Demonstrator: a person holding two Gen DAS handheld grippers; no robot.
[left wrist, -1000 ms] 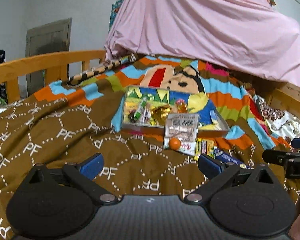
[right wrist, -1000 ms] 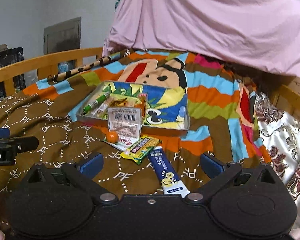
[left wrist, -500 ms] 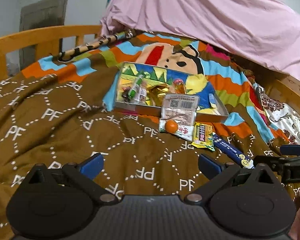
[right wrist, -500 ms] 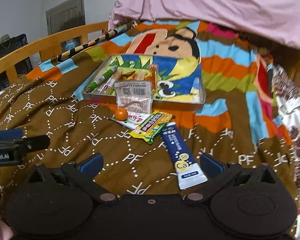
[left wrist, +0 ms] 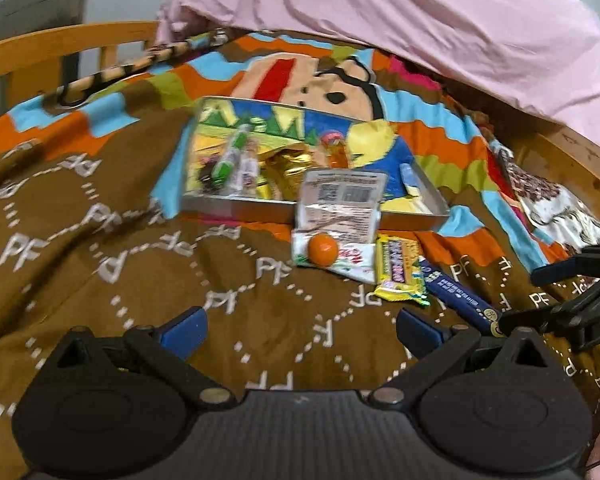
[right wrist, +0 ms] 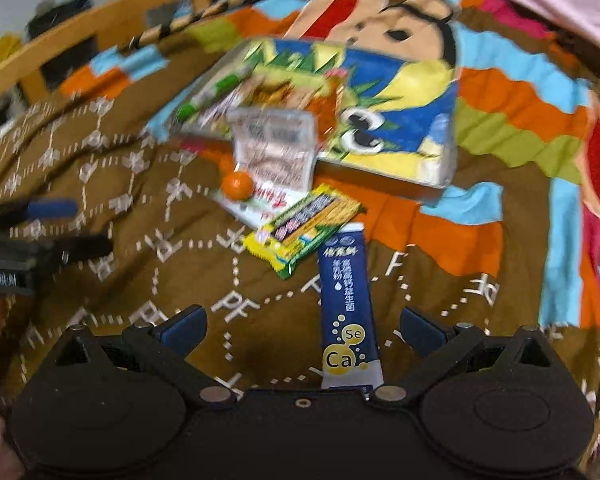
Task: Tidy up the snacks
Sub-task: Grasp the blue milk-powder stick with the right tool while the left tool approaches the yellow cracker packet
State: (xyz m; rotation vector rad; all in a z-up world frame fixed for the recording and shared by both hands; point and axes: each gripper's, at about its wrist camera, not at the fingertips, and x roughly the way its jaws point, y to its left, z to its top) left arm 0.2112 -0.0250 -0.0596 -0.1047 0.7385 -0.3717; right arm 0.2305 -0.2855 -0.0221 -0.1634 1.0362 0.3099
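Brown quilted bedding, soft and creased, carries everything. On it sits a shallow metal tray already holding a green-capped tube and gold wrappers. A clear barcode packet leans over the tray's near rim, neither in nor out. Just before it lie a white sachet with a small orange ball resting on it, a yellow snack bar and a blue calcium sachet. The right gripper is wide open and empty, its jaws either side of the blue sachet's near end; the left gripper is likewise spread and empty, short of the pile. Risks, as judged: a flat sachet on yielding cloth may pinch with fabric or slip out; disturbing the overlapped pile could roll the ball away or tip the leaning packet. The right view is blurred, so alignment is uncertain.
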